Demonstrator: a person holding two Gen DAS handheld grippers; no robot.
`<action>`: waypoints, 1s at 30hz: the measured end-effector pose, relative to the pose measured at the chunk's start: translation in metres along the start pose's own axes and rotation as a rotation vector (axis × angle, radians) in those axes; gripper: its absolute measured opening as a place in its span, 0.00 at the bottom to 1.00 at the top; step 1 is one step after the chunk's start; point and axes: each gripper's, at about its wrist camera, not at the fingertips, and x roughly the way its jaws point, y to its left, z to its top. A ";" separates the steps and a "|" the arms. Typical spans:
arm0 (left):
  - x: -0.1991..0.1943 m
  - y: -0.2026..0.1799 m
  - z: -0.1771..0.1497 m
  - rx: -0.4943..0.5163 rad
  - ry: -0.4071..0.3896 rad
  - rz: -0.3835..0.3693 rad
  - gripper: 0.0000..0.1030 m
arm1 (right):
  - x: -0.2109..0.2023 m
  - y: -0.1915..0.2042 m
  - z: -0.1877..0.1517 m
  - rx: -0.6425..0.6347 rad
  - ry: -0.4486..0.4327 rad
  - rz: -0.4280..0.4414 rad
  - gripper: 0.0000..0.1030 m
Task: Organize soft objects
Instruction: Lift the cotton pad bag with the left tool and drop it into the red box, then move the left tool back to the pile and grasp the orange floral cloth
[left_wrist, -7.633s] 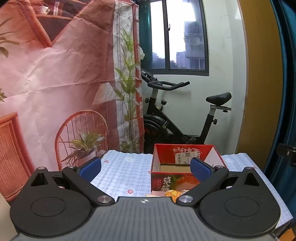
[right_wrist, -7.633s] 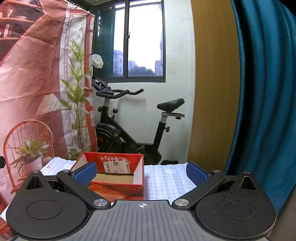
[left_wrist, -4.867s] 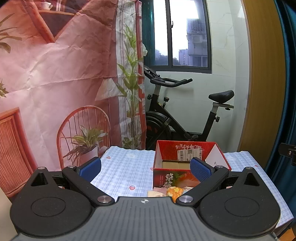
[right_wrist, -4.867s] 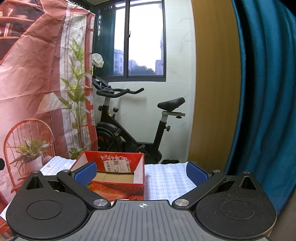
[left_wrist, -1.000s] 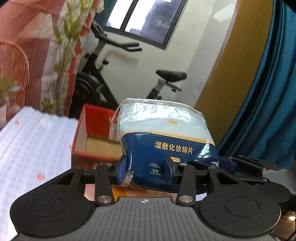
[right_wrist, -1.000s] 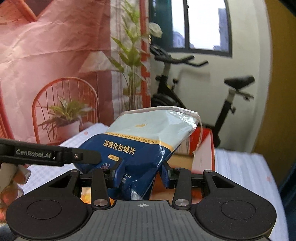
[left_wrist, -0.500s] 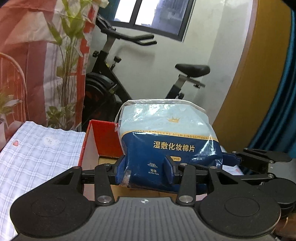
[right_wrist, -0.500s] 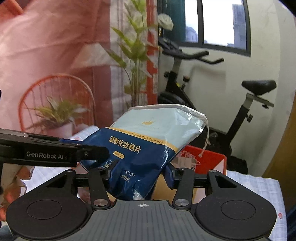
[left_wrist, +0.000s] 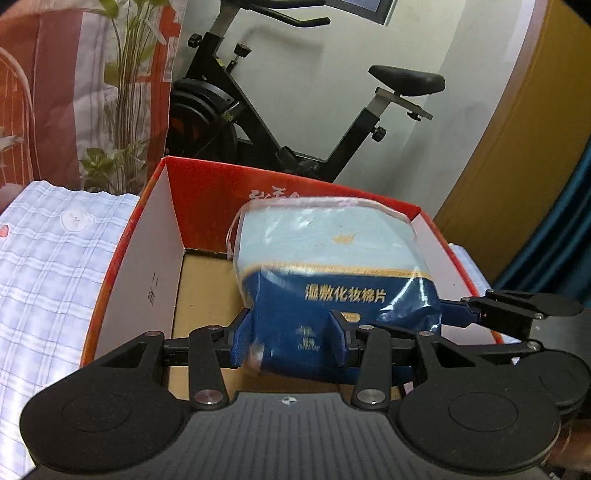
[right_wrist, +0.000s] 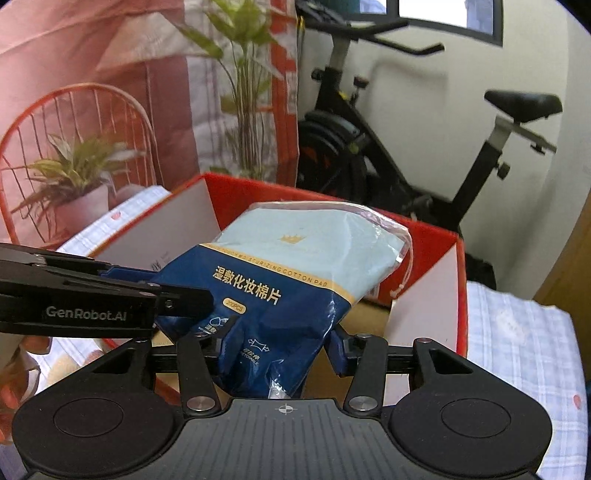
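A soft pack of cotton pads (left_wrist: 325, 258), dark blue below and pale blue above, hangs over the open red cardboard box (left_wrist: 207, 184). My left gripper (left_wrist: 290, 339) is shut on the pack's lower left part. My right gripper (right_wrist: 277, 347) is shut on the lower right part of the same pack (right_wrist: 295, 258). In the right wrist view the pack's top sits between the walls of the box (right_wrist: 458, 295). One of the right gripper's fingers (left_wrist: 517, 306) shows at the right of the left wrist view, and one of the left gripper's fingers (right_wrist: 110, 295) crosses the right wrist view. The box's brown floor (left_wrist: 207, 288) is bare on the left.
The box stands on a blue checked tablecloth (left_wrist: 44, 258). Behind the table is a black exercise bike (left_wrist: 258, 110), with a printed backdrop of a chair and plants (right_wrist: 74, 147) to its left. A wooden panel (left_wrist: 517, 147) and a blue curtain (left_wrist: 569, 221) close the right side.
Both grippers have carried the pack forward and down. The red box was behind and below it; now the pack hangs over the box opening, between its walls.
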 end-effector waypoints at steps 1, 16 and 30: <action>-0.002 0.000 0.000 0.004 -0.007 0.003 0.44 | 0.003 -0.001 0.000 0.005 0.012 -0.004 0.43; -0.088 -0.002 -0.012 0.075 -0.088 0.074 0.44 | -0.054 0.017 -0.026 -0.038 -0.055 -0.140 0.43; -0.140 0.036 -0.083 -0.051 -0.037 0.041 0.44 | -0.132 0.043 -0.092 0.158 -0.155 -0.093 0.44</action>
